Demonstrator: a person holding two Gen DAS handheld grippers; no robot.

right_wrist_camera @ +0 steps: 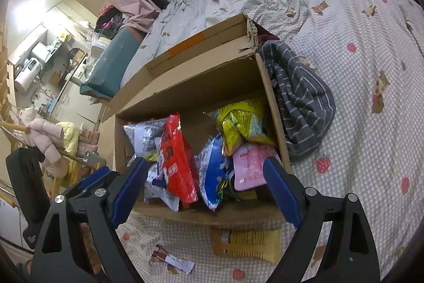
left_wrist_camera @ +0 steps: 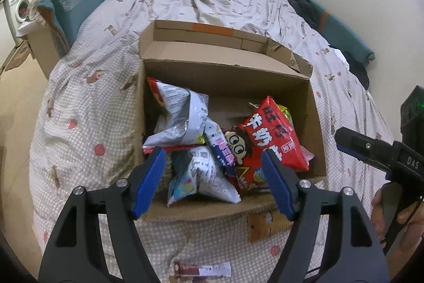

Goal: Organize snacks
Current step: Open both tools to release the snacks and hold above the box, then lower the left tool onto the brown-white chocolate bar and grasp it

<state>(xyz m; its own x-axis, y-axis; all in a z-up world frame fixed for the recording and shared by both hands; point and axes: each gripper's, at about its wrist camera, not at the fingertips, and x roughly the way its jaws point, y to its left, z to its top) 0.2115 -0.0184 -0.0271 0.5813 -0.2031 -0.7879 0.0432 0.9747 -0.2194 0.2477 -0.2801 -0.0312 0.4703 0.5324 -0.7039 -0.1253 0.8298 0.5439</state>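
Note:
An open cardboard box (left_wrist_camera: 225, 76) lies on the bed and holds several snack bags: a red bag (left_wrist_camera: 273, 137), a white bag (left_wrist_camera: 180, 118) and a pale bag (left_wrist_camera: 204, 177) at the front. My left gripper (left_wrist_camera: 213, 171) is open and empty, just above the box's near edge. My right gripper (right_wrist_camera: 205, 182) is open and empty at the same box (right_wrist_camera: 201, 86), over a red bag (right_wrist_camera: 177, 158), a blue bag (right_wrist_camera: 214, 171), a pink bag (right_wrist_camera: 249, 169) and a yellow bag (right_wrist_camera: 243, 126). The right gripper also shows in the left wrist view (left_wrist_camera: 341, 139), beside the box.
A yellow wafer pack (right_wrist_camera: 246, 243) and a small brown-and-white snack bar (right_wrist_camera: 172, 260) lie on the dotted bedspread (right_wrist_camera: 357, 97) in front of the box. A grey striped cloth (right_wrist_camera: 299, 97) lies against the box's right side. A teal cushion (left_wrist_camera: 71, 7) stands left of the bed.

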